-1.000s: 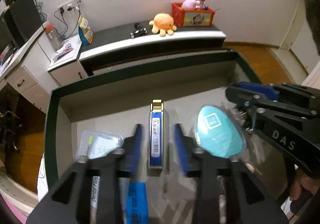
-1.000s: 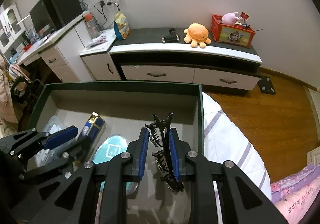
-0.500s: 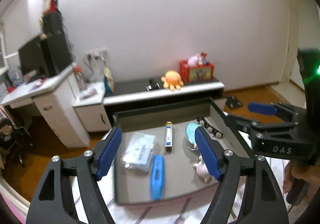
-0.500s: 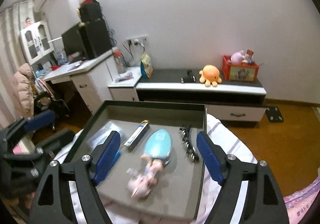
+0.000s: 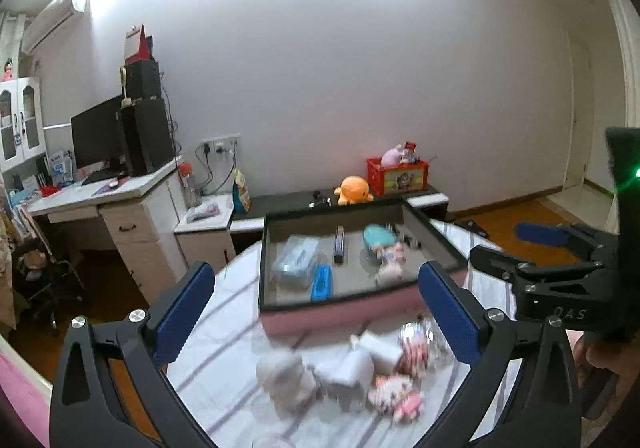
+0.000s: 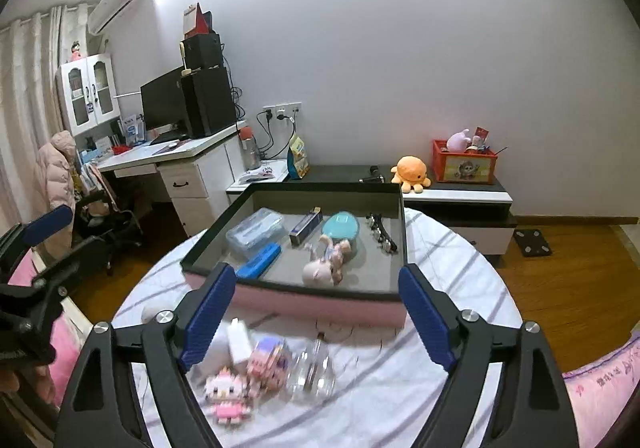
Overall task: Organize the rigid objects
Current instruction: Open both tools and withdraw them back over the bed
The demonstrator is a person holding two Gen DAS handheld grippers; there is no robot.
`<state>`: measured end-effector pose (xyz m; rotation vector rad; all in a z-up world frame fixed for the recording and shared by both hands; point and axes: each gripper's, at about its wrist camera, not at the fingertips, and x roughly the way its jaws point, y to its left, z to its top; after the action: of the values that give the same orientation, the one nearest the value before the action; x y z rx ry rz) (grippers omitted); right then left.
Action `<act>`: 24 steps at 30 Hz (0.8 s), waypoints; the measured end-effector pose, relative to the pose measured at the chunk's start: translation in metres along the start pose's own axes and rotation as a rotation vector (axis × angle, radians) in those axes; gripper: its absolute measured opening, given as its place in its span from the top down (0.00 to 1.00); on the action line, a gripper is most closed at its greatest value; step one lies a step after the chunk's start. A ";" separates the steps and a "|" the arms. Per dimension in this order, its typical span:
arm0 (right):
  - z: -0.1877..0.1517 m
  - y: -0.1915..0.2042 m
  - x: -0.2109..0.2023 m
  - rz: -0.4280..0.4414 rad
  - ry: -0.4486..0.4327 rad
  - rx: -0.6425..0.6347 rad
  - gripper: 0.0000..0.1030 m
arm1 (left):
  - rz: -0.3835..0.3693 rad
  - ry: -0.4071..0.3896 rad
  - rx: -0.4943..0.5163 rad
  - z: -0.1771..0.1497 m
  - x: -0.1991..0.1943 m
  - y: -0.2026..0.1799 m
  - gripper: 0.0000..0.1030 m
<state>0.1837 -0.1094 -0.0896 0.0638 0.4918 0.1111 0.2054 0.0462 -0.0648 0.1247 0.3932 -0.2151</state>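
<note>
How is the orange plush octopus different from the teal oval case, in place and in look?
The orange plush octopus sits on the dark cabinet top by the wall; the teal oval case lies inside the tray on the bed. The octopus is rounded with short arms; the case is flat and smooth. Both are single-coloured, and neither is held.

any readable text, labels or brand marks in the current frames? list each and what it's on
"DAS": white letters on the black body of the right gripper, seen in the left wrist view.
Print on the teal oval case in the tray: too small to read.
Label on the blue-and-gold box: blurred, unreadable.
Picture panel on the red crate and the snack bag: no legible words.
Pink bedding lettering: too distorted to read.
</note>
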 end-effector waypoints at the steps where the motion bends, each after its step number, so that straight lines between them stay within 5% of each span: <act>1: -0.005 0.001 -0.003 -0.014 0.000 -0.006 0.07 | 0.005 0.003 -0.006 -0.007 -0.002 -0.001 0.00; 2: -0.014 0.004 -0.008 -0.034 0.000 -0.016 0.00 | 0.005 0.011 -0.015 -0.015 -0.003 0.001 0.00; 9: -0.052 0.015 -0.014 -0.061 0.047 -0.047 0.00 | 0.006 0.116 -0.136 -0.066 -0.005 0.032 0.00; 24: -0.089 0.016 0.029 -0.063 0.208 -0.025 0.00 | -0.026 0.270 -0.131 -0.112 0.026 0.030 0.00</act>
<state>0.1658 -0.0871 -0.1803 0.0119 0.6994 0.0627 0.1945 0.0885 -0.1747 0.0192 0.6760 -0.1985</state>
